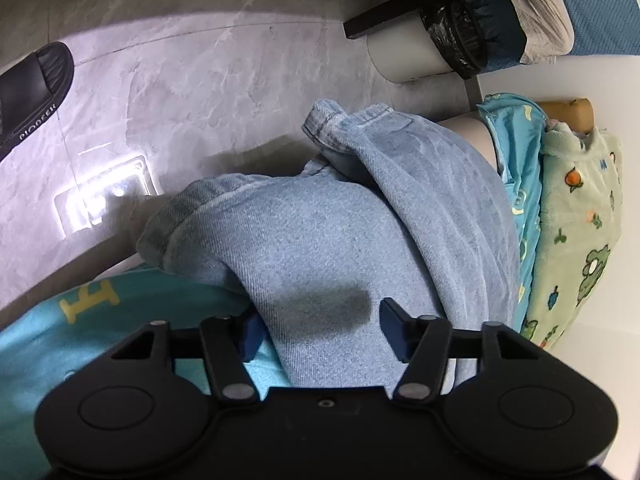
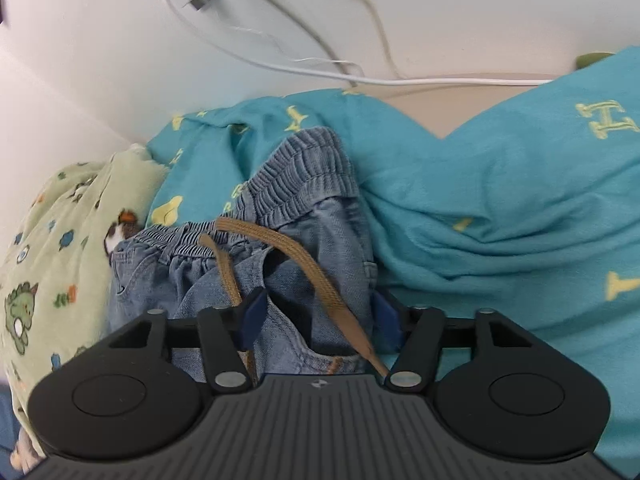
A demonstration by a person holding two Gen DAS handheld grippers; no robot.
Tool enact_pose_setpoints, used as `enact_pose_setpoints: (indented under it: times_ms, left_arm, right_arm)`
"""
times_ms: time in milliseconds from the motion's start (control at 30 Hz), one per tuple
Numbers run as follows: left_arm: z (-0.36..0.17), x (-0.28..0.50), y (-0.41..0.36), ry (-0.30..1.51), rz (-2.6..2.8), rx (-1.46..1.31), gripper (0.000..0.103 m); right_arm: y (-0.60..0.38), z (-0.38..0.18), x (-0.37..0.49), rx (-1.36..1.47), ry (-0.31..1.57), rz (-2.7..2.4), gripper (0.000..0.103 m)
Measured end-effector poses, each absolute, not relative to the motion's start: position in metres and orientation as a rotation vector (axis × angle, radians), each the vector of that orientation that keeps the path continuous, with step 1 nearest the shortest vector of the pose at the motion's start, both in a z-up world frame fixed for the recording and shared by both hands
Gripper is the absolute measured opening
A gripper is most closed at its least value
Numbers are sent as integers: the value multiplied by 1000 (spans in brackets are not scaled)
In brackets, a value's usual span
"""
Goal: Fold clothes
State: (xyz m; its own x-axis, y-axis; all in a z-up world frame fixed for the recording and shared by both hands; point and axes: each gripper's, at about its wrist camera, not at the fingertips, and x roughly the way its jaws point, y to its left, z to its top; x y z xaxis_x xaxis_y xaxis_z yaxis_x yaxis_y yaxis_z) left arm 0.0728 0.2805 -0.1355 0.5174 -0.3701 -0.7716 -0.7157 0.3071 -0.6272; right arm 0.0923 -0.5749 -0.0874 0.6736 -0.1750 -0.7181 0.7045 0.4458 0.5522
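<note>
Lying on the teal sheet [image 2: 500,184], the jeans [image 1: 340,240] look soft, floppy, fairly heavy. Left gripper [image 1: 320,328] straddles a leg, right gripper [image 2: 318,316] the waistband [image 2: 304,176]; jaws apart. Pinch seams, not drawstring [image 2: 320,272].

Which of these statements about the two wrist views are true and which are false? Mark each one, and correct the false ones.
1. The garment between the fingers of the left gripper is a pair of light blue jeans. True.
2. The jeans' drawstring is white. False: it is tan brown.
3. A black slipper lies on the grey tiled floor. True.
4. The teal bedsheet is plain, with no print. False: it carries yellow letters.
5. The right gripper sits at the elastic waistband end of the jeans. True.
6. The green blanket has a striped pattern. False: it shows cartoon animals.
</note>
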Motion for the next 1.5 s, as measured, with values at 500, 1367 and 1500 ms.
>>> enact_pose_setpoints:
  times_ms: [500,1367,1500]
  left_arm:
    - [-130,65,286,990,289,-1354,8]
    - [-63,240,317,721,229,-1264,3]
    - [-88,281,312,767,266,-1192,4]
  right_arm:
    - [-562,-58,87,964,506,-540,7]
    - [-467,52,314,592,441,-458,5]
    - [-451,27,361,467,469,-465,5]
